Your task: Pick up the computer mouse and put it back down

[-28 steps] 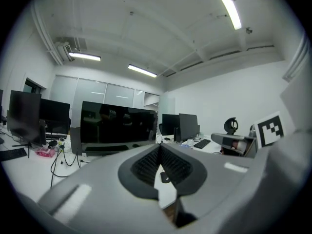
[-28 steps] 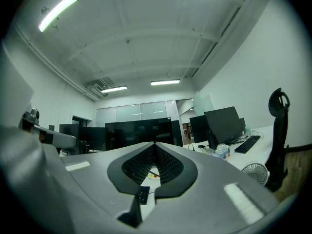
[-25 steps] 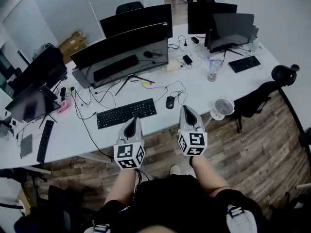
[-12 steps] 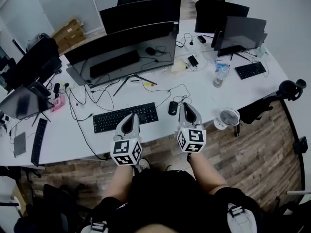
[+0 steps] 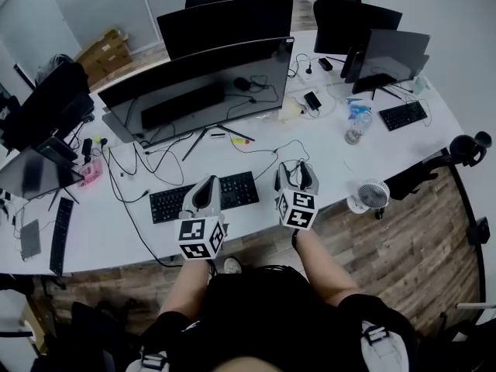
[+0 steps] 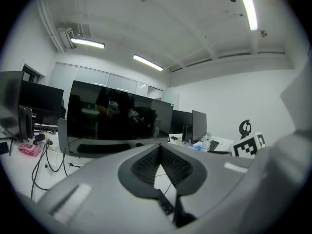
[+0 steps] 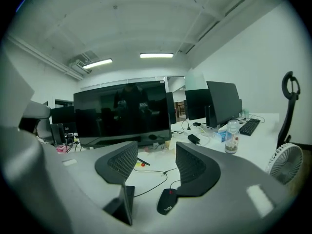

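**Ana:** What is on the left side?

**Ben:** A white desk (image 5: 116, 223) runs across the head view. A pink box (image 5: 91, 171) lies near its left edge. A big black screen (image 5: 198, 87) stands further back, in the upper middle.

**Ana:** Where is the left gripper?

**Ben:** The left gripper (image 5: 205, 191) is in the lower middle, over the near edge of a black keyboard (image 5: 167, 204). In the left gripper view its jaws are pressed together at the tips. Nothing is in them.

**Ana:** And the right gripper?

**Ben:** The right gripper (image 5: 296, 170) is just to the right of the keyboard. Its jaws stand apart, and they have just been opening.

**Ana:** Where is the mouse?

**Ben:** The mouse (image 7: 167, 202) lies flat on the desk, low in the middle of the right gripper view. It shows in the gap between the jaws, close by the tip of the right one, which covers part of it. The pads are not pressing on it. In the head view I cannot pick it out under the gripper.

**Ana:** What is further right?

**Ben:** A bottle (image 5: 355, 127) stands on the desk in the upper right. A white fan (image 5: 370, 195) sits near the desk's edge, to the right of the right gripper.
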Demonstrator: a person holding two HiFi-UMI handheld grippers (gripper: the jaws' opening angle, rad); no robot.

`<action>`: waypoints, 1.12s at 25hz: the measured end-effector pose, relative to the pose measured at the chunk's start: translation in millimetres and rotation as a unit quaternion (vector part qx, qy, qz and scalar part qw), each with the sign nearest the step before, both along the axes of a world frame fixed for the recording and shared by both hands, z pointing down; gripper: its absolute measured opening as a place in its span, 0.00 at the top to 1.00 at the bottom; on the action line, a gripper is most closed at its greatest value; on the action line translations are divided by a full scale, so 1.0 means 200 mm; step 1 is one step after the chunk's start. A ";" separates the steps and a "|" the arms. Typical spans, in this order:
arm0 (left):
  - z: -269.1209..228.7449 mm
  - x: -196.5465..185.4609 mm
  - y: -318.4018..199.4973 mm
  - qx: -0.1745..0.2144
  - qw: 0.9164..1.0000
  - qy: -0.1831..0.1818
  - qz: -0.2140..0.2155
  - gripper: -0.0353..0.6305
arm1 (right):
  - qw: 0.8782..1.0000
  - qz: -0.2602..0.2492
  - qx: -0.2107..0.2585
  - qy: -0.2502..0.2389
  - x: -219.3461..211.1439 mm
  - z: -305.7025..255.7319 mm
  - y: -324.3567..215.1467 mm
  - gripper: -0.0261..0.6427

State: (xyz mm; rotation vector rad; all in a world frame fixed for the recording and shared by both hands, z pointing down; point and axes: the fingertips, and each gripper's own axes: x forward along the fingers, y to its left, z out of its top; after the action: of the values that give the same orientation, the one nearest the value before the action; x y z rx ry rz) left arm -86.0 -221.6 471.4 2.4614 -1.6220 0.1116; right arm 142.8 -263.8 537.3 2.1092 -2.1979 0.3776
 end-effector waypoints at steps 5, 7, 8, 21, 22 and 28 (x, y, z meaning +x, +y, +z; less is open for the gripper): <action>0.01 -0.06 -0.03 0.001 1.000 -0.001 -0.006 0.87 | 0.997 0.031 -0.074 0.006 0.01 0.25 -0.10 0.64; 0.02 -0.09 -0.04 -0.002 1.000 -0.001 -0.010 0.87 | 0.994 0.039 -0.101 0.007 0.01 0.36 -0.12 0.64; 0.02 -0.10 -0.04 -0.003 1.000 -0.001 -0.012 0.87 | 0.993 0.041 -0.112 0.009 0.01 0.40 -0.13 0.64; 0.12 -0.25 -0.01 -0.030 0.999 -0.001 -0.039 0.87 | 0.979 0.062 -0.192 0.030 -0.01 0.85 -0.14 0.64; 0.12 -0.25 0.00 -0.030 0.999 -0.003 -0.040 0.87 | 0.977 0.064 -0.199 0.028 0.00 0.89 -0.14 0.64; 0.11 -0.27 0.02 -0.026 0.999 -0.013 -0.041 0.87 | 0.972 0.074 -0.225 0.005 0.01 1.09 -0.16 0.57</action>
State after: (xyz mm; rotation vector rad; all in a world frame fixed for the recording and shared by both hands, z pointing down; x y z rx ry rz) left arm -140.3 -218.5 492.7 2.3600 -1.7065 0.1737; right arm 143.8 -295.2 755.0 2.0082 -1.7391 0.7882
